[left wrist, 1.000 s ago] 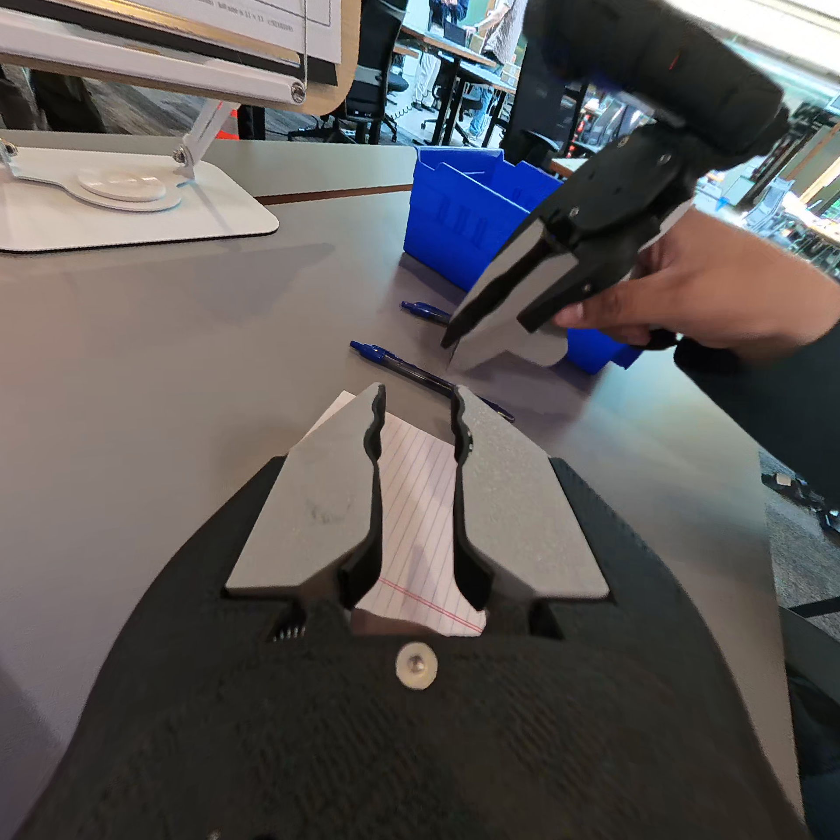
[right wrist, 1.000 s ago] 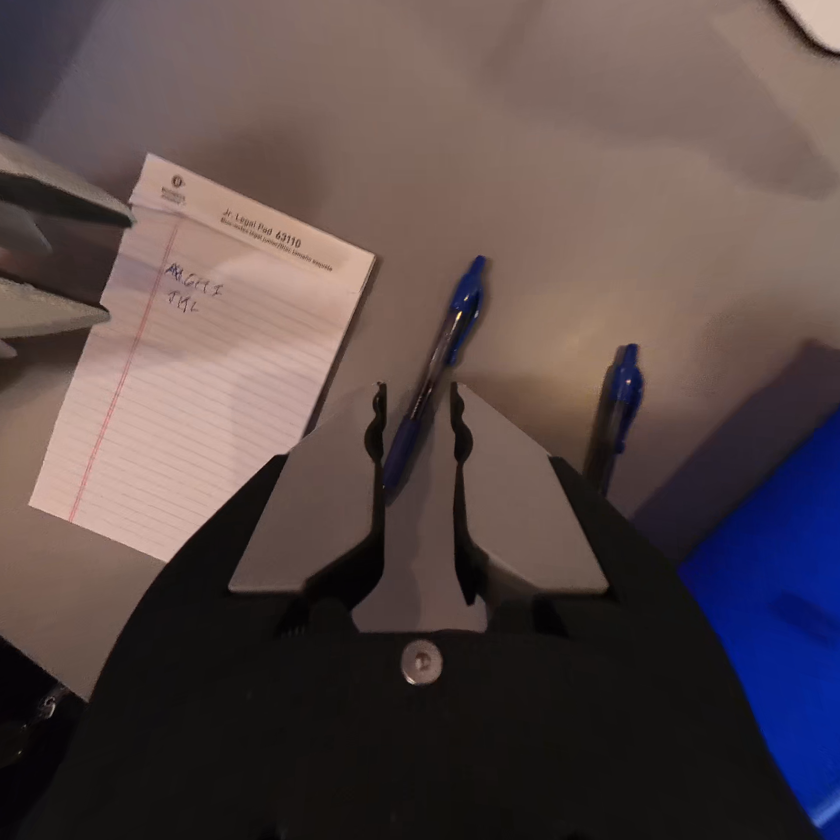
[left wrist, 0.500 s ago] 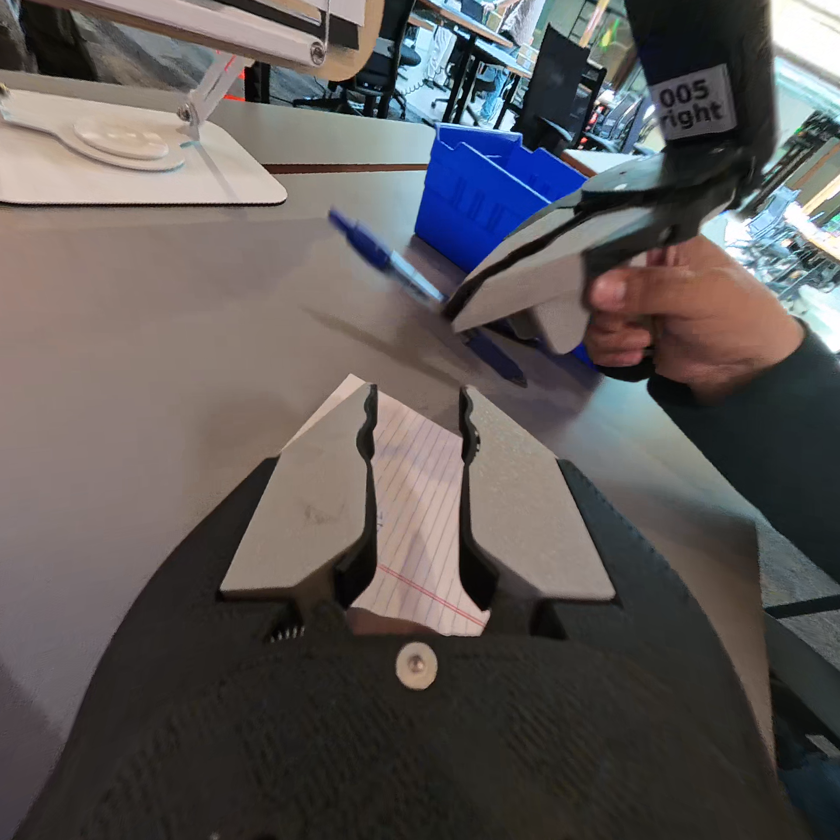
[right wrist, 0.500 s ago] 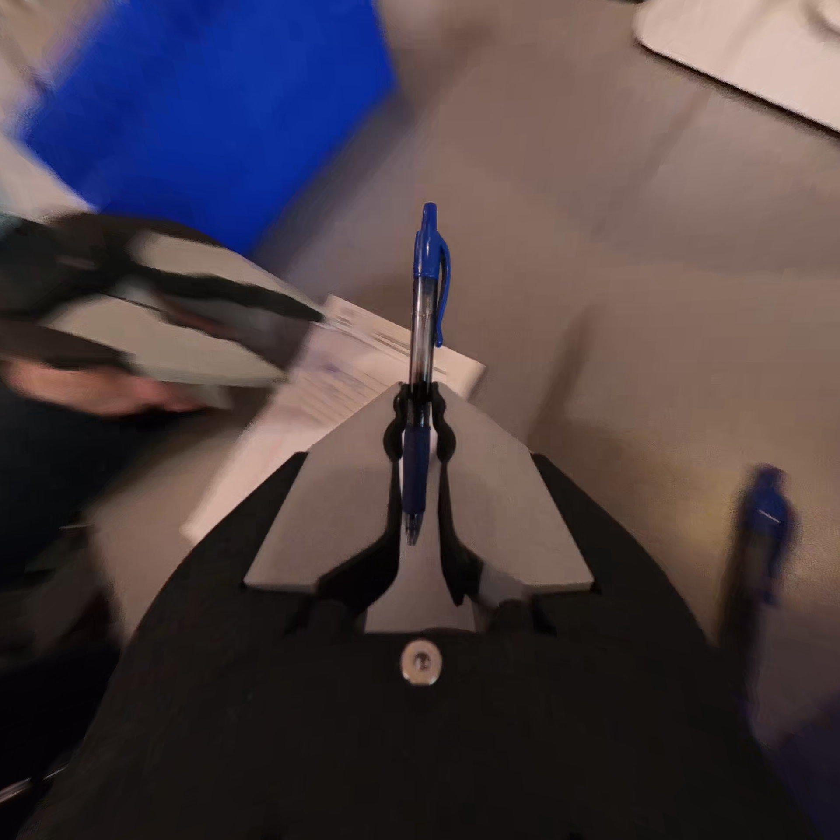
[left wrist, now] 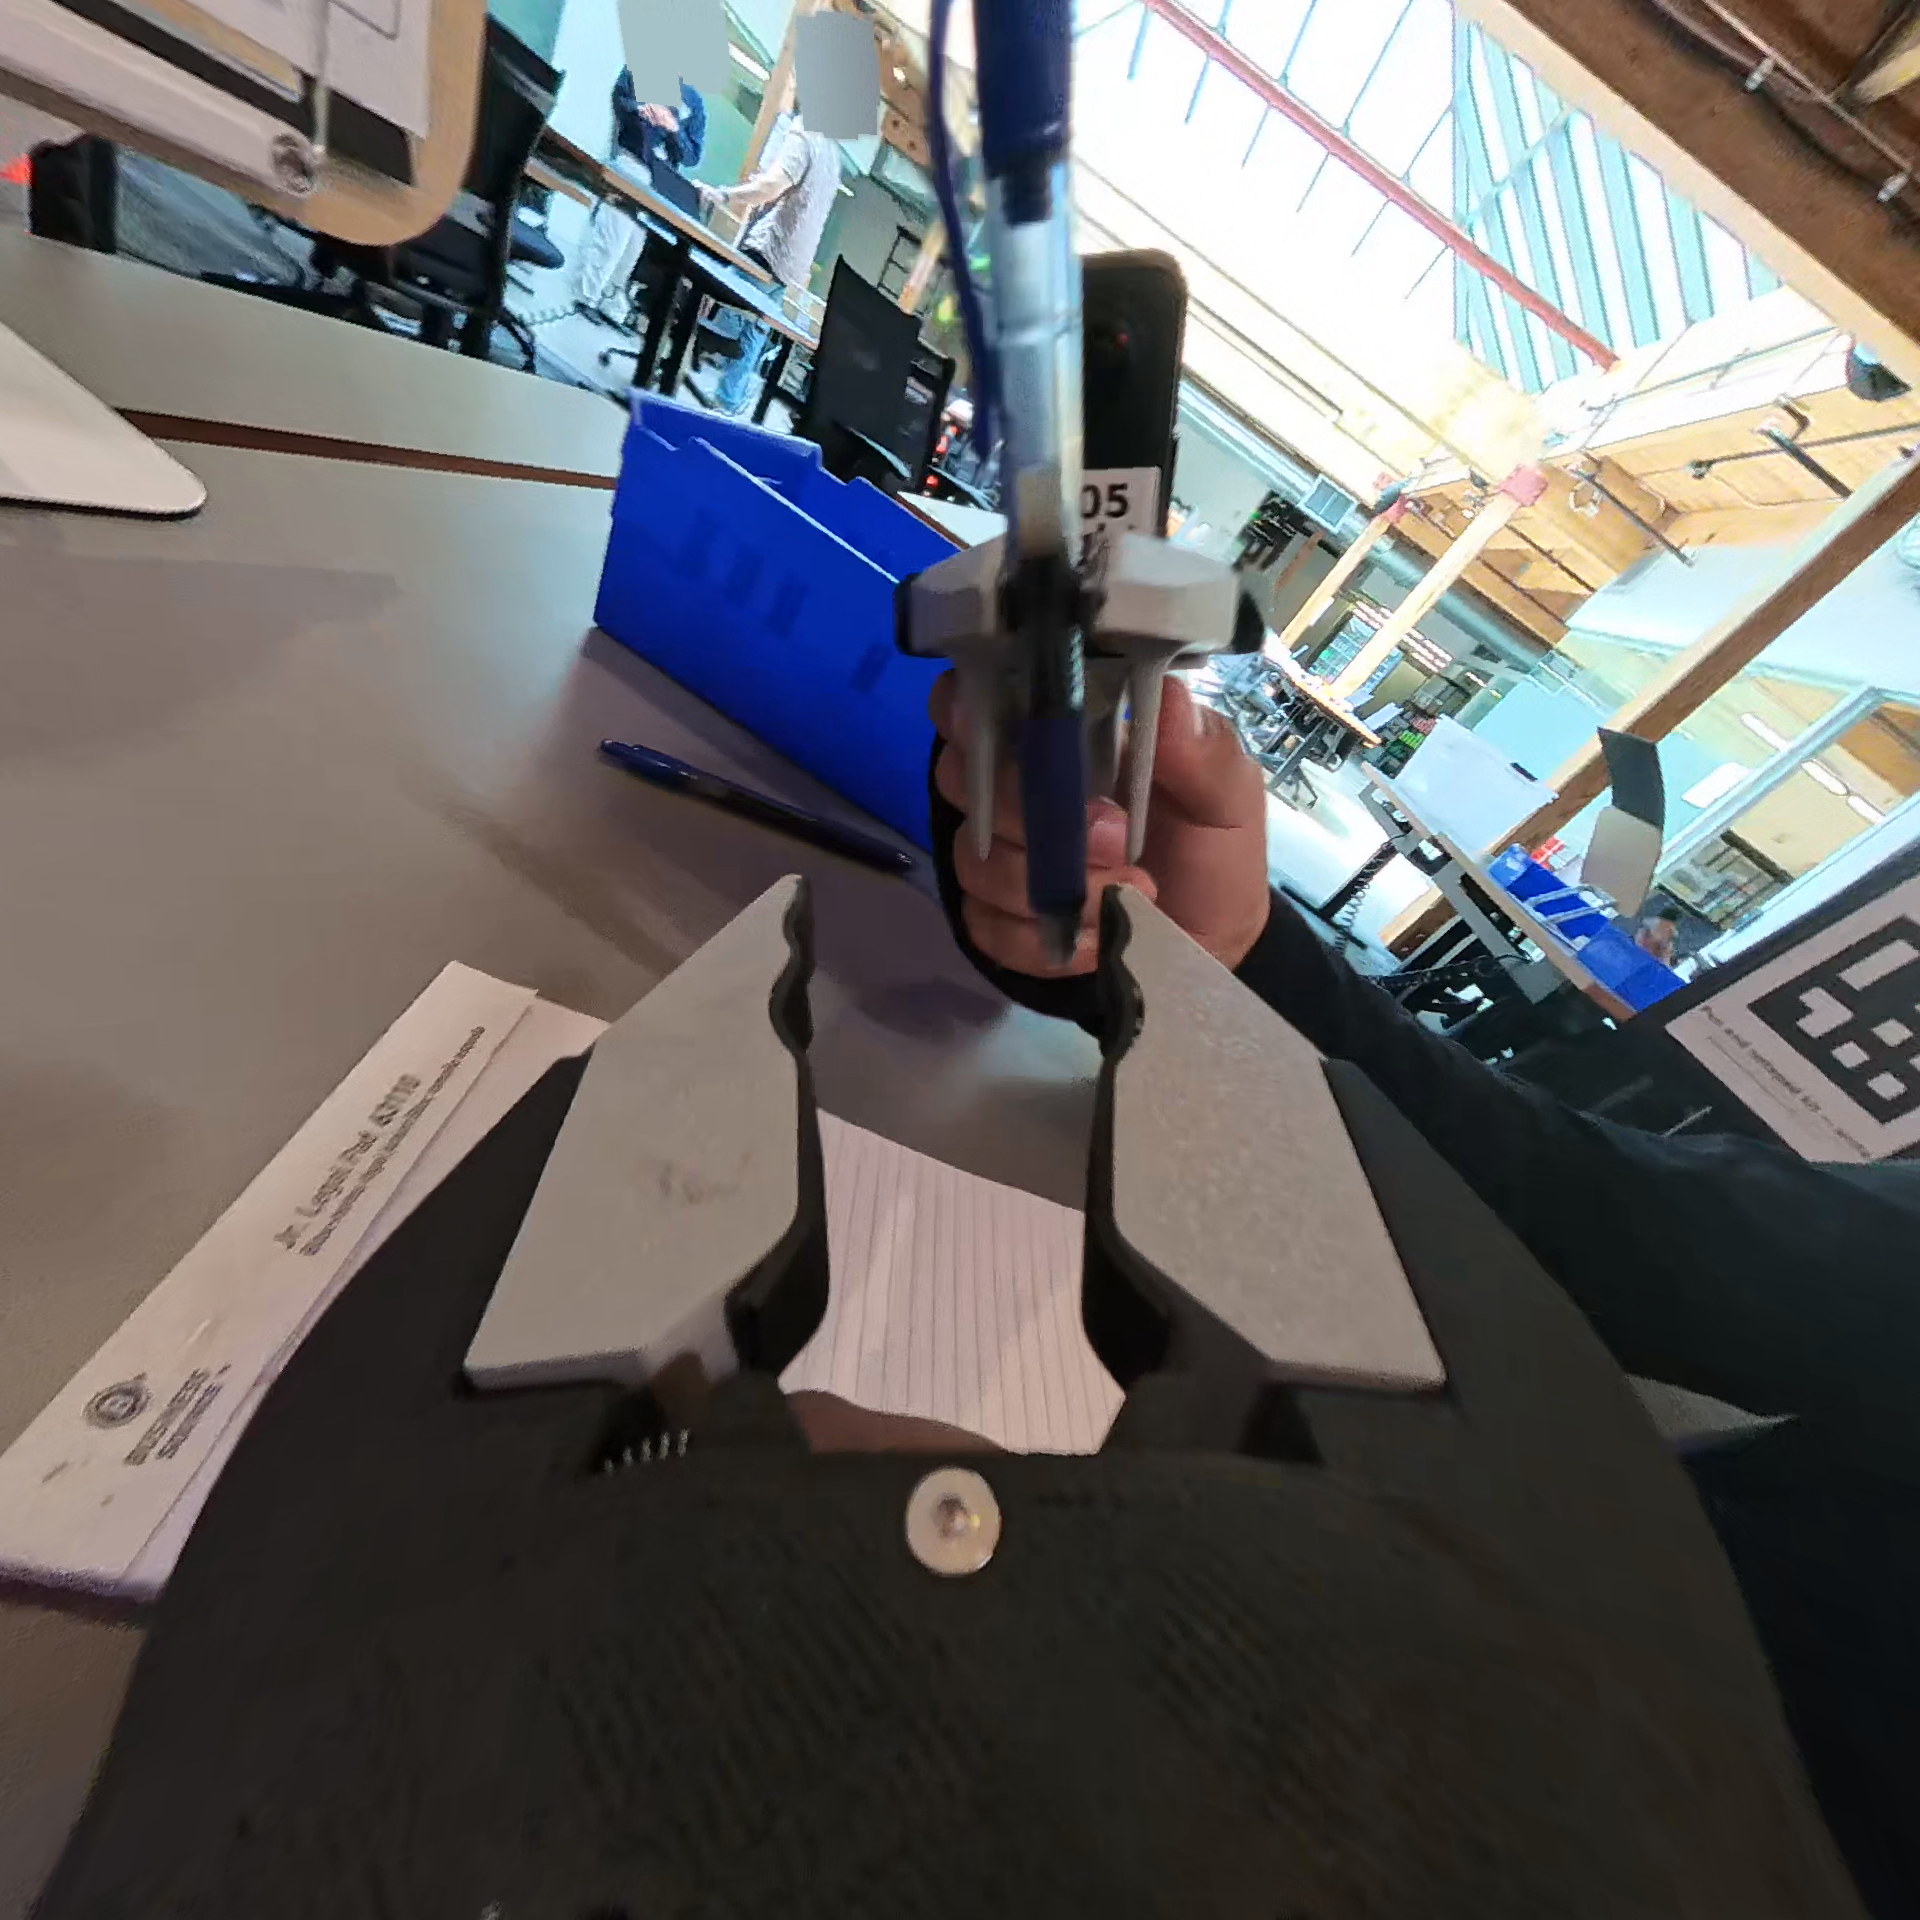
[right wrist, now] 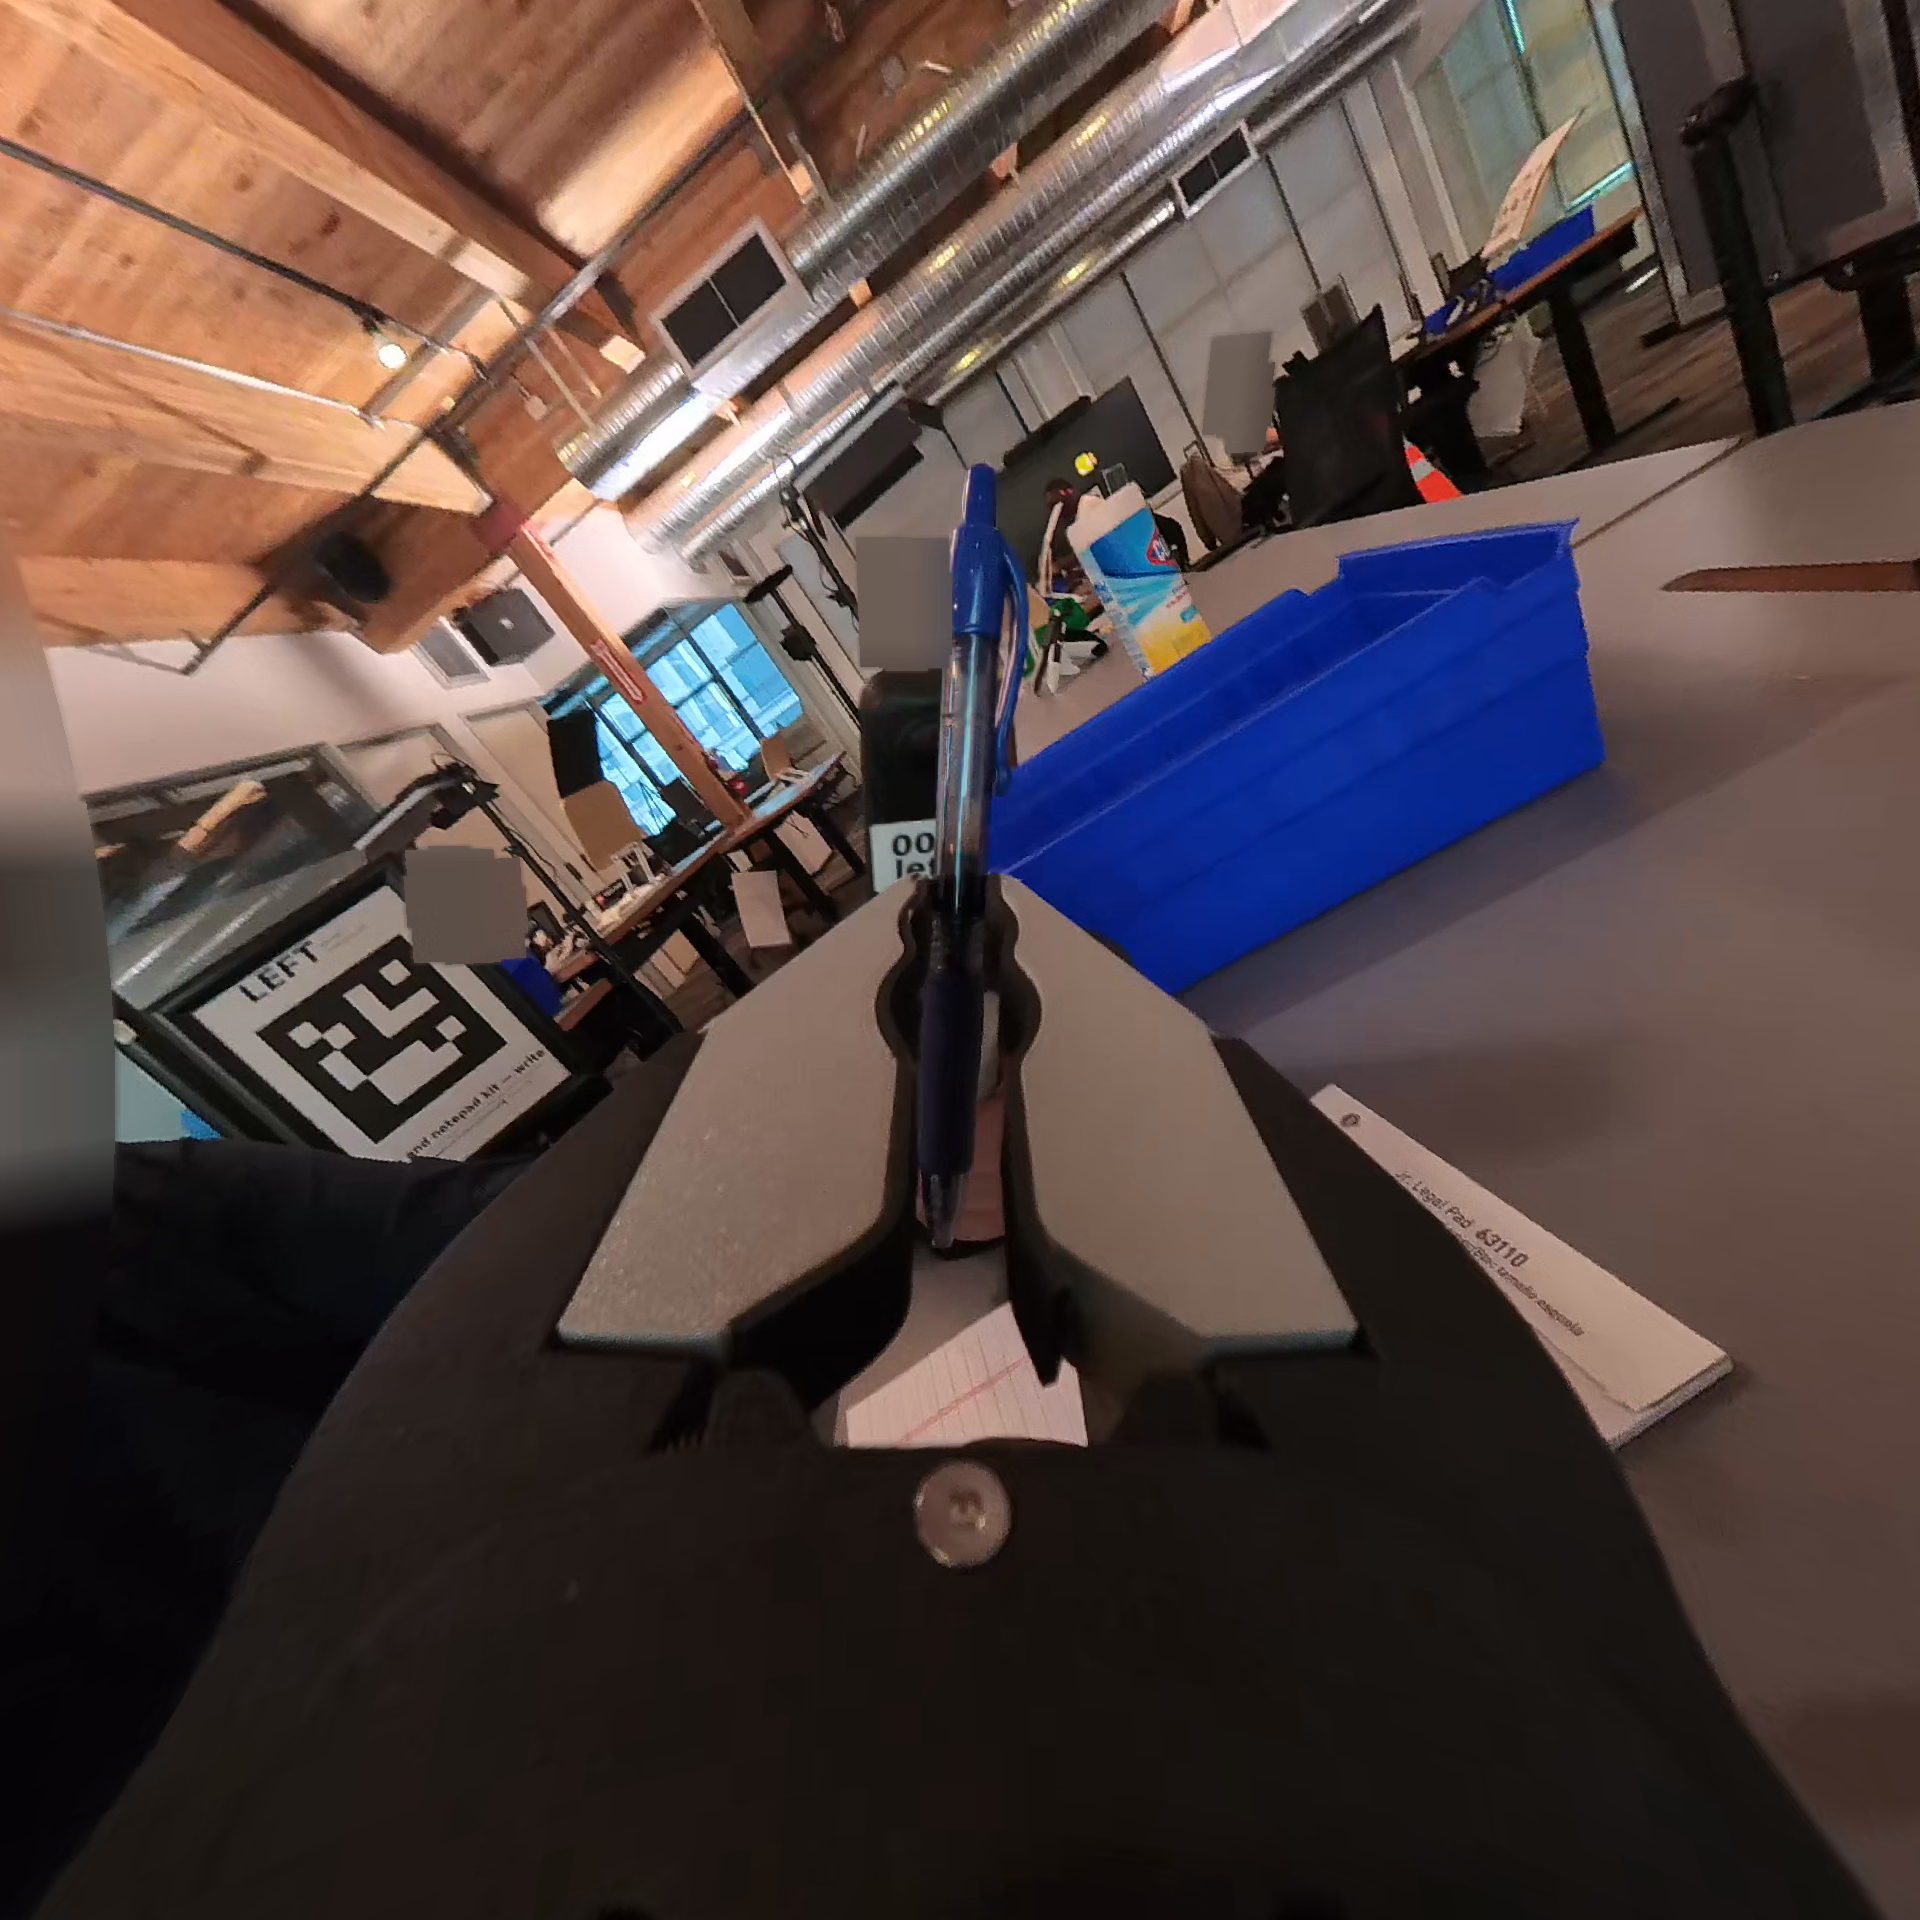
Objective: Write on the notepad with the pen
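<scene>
The white lined notepad [left wrist: 935, 1278] lies flat on the grey table under my left gripper [left wrist: 956, 935], which is open and empty, fingers spread above the page. The pad's printed header band [left wrist: 260, 1299] lies at the left. My right gripper [right wrist: 961, 914] is shut on the blue pen [right wrist: 966, 727] and holds it upright, clip end up. In the left wrist view the right gripper [left wrist: 1049, 613] faces me, and the pen [left wrist: 1049, 821] points tip down just beyond my left fingertips. The notepad [right wrist: 1507, 1278] also shows to the right in the right wrist view.
A blue plastic bin [left wrist: 769, 603] stands on the table behind the pad; it also shows in the right wrist view [right wrist: 1299, 758]. A second blue pen [left wrist: 748, 800] lies in front of it. A white stand base [left wrist: 73, 457] is far left. A wipes canister [right wrist: 1138, 592] stands beyond. The gap from one gripper's tips to the other's is roughly 6 cm.
My right gripper closed on the pen, lifted it off the table and swung it upright, tip down, toward the notepad. My left gripper opened wider over the pad.
</scene>
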The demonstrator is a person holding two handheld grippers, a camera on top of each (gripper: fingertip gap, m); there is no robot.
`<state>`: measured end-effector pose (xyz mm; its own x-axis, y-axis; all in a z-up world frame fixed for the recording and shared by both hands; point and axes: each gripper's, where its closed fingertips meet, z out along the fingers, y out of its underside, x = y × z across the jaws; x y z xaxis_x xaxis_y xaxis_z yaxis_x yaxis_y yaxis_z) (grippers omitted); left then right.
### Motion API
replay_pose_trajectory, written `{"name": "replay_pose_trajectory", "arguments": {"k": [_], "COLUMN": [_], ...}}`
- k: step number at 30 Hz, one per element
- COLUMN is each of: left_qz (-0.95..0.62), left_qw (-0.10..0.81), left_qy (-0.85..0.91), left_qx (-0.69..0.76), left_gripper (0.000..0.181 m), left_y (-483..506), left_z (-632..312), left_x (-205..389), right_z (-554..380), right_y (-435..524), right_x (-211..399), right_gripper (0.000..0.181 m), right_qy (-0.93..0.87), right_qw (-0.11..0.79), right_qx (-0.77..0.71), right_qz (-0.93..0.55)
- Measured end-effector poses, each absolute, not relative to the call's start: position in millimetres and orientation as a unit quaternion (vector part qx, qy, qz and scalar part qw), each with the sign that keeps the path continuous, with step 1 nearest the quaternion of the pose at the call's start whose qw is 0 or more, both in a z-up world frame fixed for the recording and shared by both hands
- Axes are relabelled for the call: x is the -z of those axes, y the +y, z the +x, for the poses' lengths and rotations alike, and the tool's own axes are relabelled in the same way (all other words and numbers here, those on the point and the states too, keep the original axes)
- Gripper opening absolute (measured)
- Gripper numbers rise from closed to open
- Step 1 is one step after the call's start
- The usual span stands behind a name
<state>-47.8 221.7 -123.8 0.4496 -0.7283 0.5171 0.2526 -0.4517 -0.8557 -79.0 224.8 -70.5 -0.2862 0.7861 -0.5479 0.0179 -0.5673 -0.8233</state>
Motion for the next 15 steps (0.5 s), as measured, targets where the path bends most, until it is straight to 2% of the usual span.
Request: {"name": "replay_pose_trajectory", "arguments": {"k": [5, 6, 13, 15], "left_qz": [-0.662, -0.658, -0.696, -0.708], "left_qw": [0.514, 0.525, 0.524, 0.521], "left_qy": [0.219, 0.226, 0.233, 0.231], "left_qx": [0.5, 0.49, 0.433, 0.417], "left_gripper": [0.027, 0.013, 0.009, 0.009], "left_y": [207, 206, 214, 218], "left_z": [-39, -41, -50, -52], "left_x": [111, 109, 124, 129], "right_z": [-91, -89, -84, -83], "right_y": [206, 206, 211, 215], "right_x": [81, 79, 83, 81], "right_gripper": [0.006, 0.006, 0.008, 0.014], "right_qy": [-0.403, -0.403, -0.412, -0.407], "right_qw": [0.244, 0.244, 0.265, 0.28], "right_qx": [-0.706, -0.709, -0.682, -0.675], "right_qz": [-0.529, -0.525, -0.543, -0.547]}}
